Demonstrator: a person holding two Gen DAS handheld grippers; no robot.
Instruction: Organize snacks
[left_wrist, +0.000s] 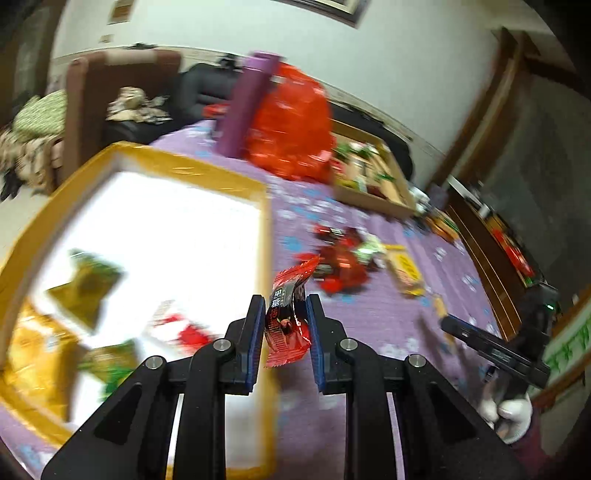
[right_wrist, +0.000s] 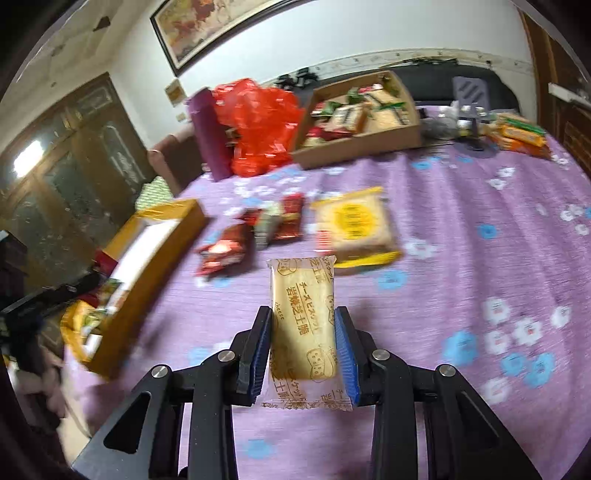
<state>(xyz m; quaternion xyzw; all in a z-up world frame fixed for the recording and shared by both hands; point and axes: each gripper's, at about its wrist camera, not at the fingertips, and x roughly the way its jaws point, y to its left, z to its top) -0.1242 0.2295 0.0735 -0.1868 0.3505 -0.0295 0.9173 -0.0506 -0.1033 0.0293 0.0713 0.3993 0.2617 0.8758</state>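
Observation:
My left gripper (left_wrist: 285, 306) is shut on a red and black snack packet (left_wrist: 286, 321), held above the right edge of a yellow box (left_wrist: 192, 171) with a white inside. Several snack bags (left_wrist: 86, 291) lie in that box. My right gripper (right_wrist: 303, 319) is shut on a pale cheese biscuit packet (right_wrist: 303, 317), held above the purple cloth. The yellow box also shows in the right wrist view (right_wrist: 147, 254) at the left. A small pile of red packets (right_wrist: 255, 232) and a yellow-edged cracker pack (right_wrist: 354, 229) lie on the cloth ahead of it.
A purple flowered cloth (right_wrist: 461, 221) covers the table. At the back stand a cardboard box of snacks (right_wrist: 362, 114), a red plastic bag (right_wrist: 258, 125) and a purple tube (right_wrist: 207, 133). More orange packs (right_wrist: 517, 133) lie at far right. The right gripper shows in the left view (left_wrist: 495, 347).

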